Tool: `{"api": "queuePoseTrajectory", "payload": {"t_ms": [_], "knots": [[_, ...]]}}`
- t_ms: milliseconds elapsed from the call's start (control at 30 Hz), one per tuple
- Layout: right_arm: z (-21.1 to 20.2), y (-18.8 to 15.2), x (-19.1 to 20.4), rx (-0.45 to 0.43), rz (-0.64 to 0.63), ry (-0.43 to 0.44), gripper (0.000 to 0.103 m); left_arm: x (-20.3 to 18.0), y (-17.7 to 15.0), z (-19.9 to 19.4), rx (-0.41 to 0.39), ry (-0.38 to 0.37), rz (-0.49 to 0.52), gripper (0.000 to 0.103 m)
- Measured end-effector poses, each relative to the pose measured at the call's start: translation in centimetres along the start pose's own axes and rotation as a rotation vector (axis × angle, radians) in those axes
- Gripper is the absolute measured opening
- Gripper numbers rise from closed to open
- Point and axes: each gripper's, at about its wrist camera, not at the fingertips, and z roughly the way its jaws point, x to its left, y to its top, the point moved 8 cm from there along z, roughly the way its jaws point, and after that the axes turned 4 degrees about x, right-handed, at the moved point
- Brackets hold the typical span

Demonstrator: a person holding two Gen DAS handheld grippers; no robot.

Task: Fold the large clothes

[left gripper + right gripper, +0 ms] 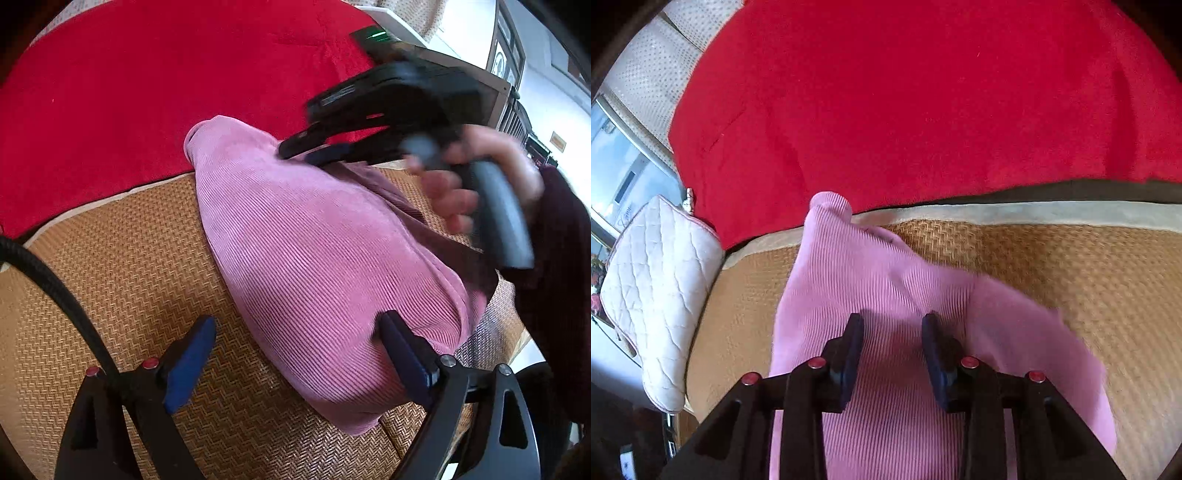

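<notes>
A pink ribbed garment [295,240] lies bunched in a long folded shape on a woven straw mat [129,258]. My left gripper [297,321] stands wide open at its near end. The left finger is over bare mat and the right finger touches the cloth's edge. My right gripper [303,153], held by a person's hand [480,166], is blurred and hovers at the garment's far right side. In the right wrist view the right gripper [893,317] is partly open just above the pink garment [868,280]. Cloth shows in the gap between the jaws, and they do not pinch it.
A red blanket [923,92] covers the surface beyond the mat [1071,277]. A white quilted cushion [657,288] stands at the mat's left end. A black cable [55,288] curves past my left gripper. A dark maroon sleeve [554,258] and wooden furniture [498,96] are at the right.
</notes>
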Motion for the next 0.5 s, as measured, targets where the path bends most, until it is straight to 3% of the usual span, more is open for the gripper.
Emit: {"api": "queuePoseTrajectory", "payload": {"t_ms": [267, 400, 500], "knots": [[-7.5, -7.3, 0.6, -0.104, -0.045, -0.010, 0.037, -0.6, 0.1, -0.4, -0.016, 0.049, 0.028, 0.092], [-8.8, -10.3, -0.8, -0.120, -0.009, -0.068, 0.037, -0.9, 0.1, -0.5, -0.020, 0.063, 0.028, 0.094], [-6.7, -11.3, -1.9, -0.100, 0.017, -0.046, 0.037, -0.4, 0.1, -0.5, -0.023, 0.068, 0.029, 0.094]]}}
